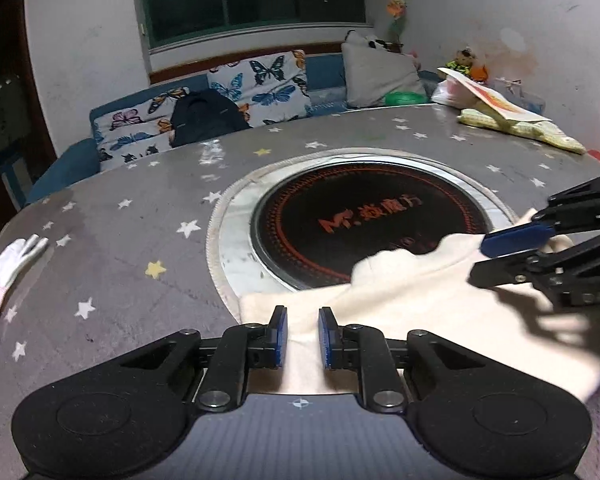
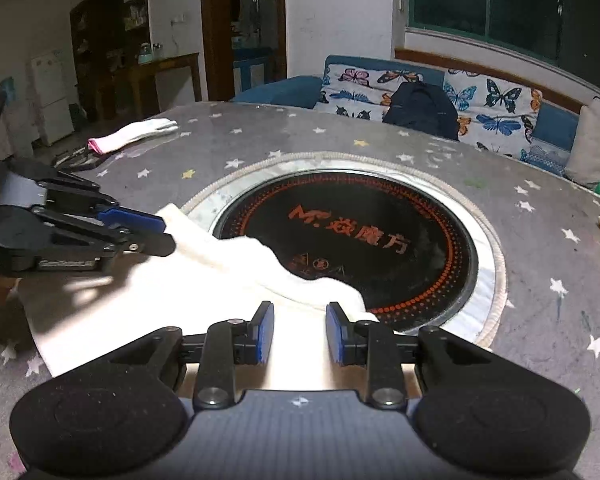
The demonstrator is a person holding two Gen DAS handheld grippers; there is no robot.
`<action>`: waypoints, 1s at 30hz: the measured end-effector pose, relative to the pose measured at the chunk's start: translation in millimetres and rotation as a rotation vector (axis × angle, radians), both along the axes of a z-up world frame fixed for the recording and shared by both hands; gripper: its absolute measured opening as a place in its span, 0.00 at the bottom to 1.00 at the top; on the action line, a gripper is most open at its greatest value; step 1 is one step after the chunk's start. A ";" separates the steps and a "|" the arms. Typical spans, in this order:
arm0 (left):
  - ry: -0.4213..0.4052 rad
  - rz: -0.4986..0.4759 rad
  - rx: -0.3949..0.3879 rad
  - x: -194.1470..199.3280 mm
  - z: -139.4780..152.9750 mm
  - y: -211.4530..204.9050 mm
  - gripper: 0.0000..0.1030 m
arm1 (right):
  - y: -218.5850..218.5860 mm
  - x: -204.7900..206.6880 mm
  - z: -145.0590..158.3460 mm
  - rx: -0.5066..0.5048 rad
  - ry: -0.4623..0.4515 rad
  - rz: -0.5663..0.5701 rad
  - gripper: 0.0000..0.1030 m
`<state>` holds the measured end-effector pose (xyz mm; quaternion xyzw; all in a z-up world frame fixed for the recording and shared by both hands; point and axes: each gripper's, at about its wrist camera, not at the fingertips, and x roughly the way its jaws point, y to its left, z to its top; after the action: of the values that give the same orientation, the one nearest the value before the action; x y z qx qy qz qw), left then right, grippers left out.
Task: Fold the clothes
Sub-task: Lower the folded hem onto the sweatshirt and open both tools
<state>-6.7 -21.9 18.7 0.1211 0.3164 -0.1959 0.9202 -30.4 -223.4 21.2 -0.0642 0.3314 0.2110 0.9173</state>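
Cream cloth (image 1: 400, 312) lies at the table's (image 1: 140, 216) near edge, its far side draped over the rim of the round black cooktop (image 1: 364, 220) set in the table's middle. Its top edge is rumpled into a ridge where it crosses the cooktop's metal ring (image 1: 236, 248).

Left gripper (image 1: 302, 338) hovers over the cloth's left end. Its blue pads stand a narrow gap apart with cloth visible between and under them, but the pads do not appear to press on it; from the right wrist view this gripper (image 2: 156, 232) points across the cloth's corner, the upper finger (image 2: 134, 216) lying over the fabric. Whether it pinches the edge there cannot be told.

Right gripper (image 2: 300, 334) sits over the cloth's right end, its pads slightly wider apart, fabric showing in the gap without being squeezed. In the left wrist view it (image 1: 484, 258) reaches in from the right, its fingers above and beside the cloth's raised edge.

A white glove (image 1: 8, 268) with a pink cuff lies near the table's left edge. A yellowish rag (image 1: 528, 130) and a paper sheet (image 1: 496, 100) lie at the far right edge. Beyond the far edge stands a sofa (image 1: 260, 84) with a butterfly cover, a dark backpack (image 1: 208, 118) leaning on it.
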 end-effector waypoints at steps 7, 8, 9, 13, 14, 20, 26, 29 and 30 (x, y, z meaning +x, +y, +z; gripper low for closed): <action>-0.011 -0.015 0.005 -1.7 2.5 -11.5 0.19 | 13.3 11.1 -1.4 0.018 0.013 0.003 0.26; -0.014 -0.019 -0.001 -3.2 4.4 -12.8 0.19 | 14.2 13.6 -4.2 0.016 0.022 -0.004 0.27; -0.021 -0.035 -0.011 -6.5 8.1 -14.8 0.19 | 13.8 14.8 -5.6 0.019 0.026 -0.008 0.27; -0.015 -0.095 -0.038 -13.7 16.2 -26.0 0.19 | 8.4 7.2 -0.5 0.036 0.007 -0.020 0.27; -0.002 -0.106 -0.046 -13.4 16.4 -29.5 0.19 | 6.2 3.0 1.9 0.042 0.000 -0.021 0.27; 0.059 -0.104 -0.013 -2.4 0.0 -49.3 0.20 | -12.0 -8.3 -2.9 0.033 0.018 -0.068 0.26; 0.059 -0.092 -0.036 -1.0 -3.4 -45.9 0.20 | -33.1 -25.0 3.5 0.066 -0.003 -0.119 0.27; 0.049 -0.096 -0.034 -3.3 -3.9 -45.3 0.20 | -38.8 -31.6 1.9 0.056 0.005 -0.118 0.27; 0.049 -0.094 -0.036 -3.4 -4.2 -45.3 0.20 | -40.6 -33.5 0.9 0.051 0.008 -0.118 0.27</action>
<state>-10.2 -67.2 14.6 0.1147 0.3292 -0.2476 0.9040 -63.9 -264.0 22.1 -0.0201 0.3330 0.1650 0.9282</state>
